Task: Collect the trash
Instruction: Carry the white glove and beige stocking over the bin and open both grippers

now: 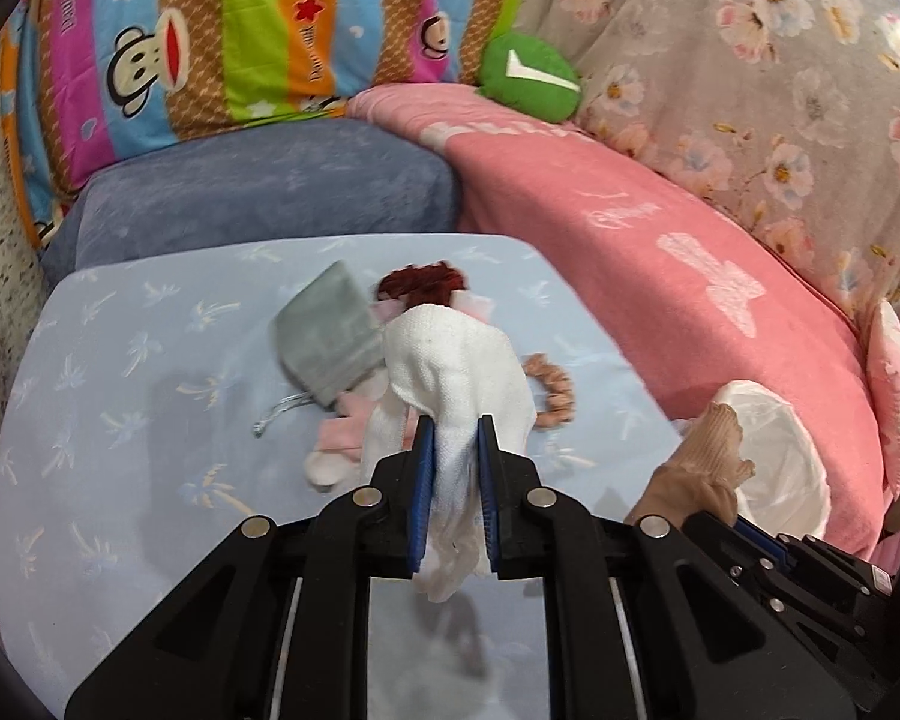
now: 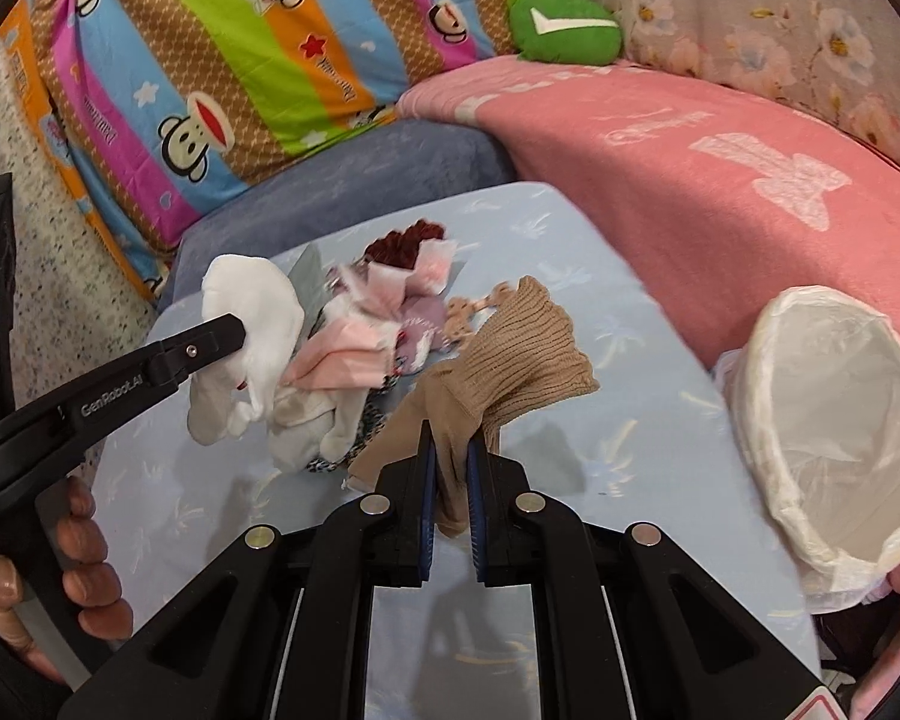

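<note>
My left gripper (image 1: 455,426) is shut on a white sock (image 1: 456,372) and holds it above the light blue table (image 1: 120,450); it also shows in the right wrist view (image 2: 252,324). My right gripper (image 2: 449,435) is shut on a tan knit sock (image 2: 510,348), lifted over the table. The tan sock also shows at the right of the left wrist view (image 1: 714,450). A pile of small items lies on the table: a grey pouch (image 1: 324,336), pink cloth pieces (image 2: 354,354), a dark red scrunchie (image 2: 402,243) and a peach scrunchie (image 1: 555,390).
A white bin lined with a plastic bag (image 2: 834,420) stands to the right of the table against a pink blanket (image 2: 720,138). A blue cushion (image 1: 258,192), a striped monkey-print pillow (image 1: 210,30) and a green plush (image 1: 528,78) lie behind.
</note>
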### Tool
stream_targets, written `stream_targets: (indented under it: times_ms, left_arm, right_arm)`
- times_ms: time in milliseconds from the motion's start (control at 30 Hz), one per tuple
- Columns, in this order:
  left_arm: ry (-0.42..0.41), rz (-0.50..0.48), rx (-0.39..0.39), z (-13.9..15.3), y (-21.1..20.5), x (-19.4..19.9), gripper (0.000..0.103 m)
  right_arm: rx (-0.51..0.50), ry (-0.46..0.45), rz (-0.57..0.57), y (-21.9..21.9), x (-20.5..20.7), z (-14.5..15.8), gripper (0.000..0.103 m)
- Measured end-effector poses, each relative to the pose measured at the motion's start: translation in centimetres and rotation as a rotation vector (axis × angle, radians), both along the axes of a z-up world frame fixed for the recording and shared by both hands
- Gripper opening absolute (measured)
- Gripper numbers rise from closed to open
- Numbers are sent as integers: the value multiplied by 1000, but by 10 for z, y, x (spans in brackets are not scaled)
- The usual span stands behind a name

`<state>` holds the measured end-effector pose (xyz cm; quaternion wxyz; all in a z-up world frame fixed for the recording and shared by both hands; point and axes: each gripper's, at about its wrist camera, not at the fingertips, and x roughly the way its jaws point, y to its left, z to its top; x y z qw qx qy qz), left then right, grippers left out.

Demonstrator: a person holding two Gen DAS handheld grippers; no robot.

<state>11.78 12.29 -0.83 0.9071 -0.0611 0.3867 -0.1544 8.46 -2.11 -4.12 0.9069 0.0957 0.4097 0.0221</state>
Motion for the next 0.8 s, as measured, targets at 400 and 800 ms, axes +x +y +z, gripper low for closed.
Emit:
stream_targets:
  times_ms: [400, 800]
  left_arm:
    - [-41, -178, 16, 18, -97, -22, 14]
    - [-44, -335, 29, 19, -191, -35, 14]
  right_arm:
    - [22, -72, -163, -95, -37, 26, 10]
    - [22, -95, -331, -189, -68, 27, 10]
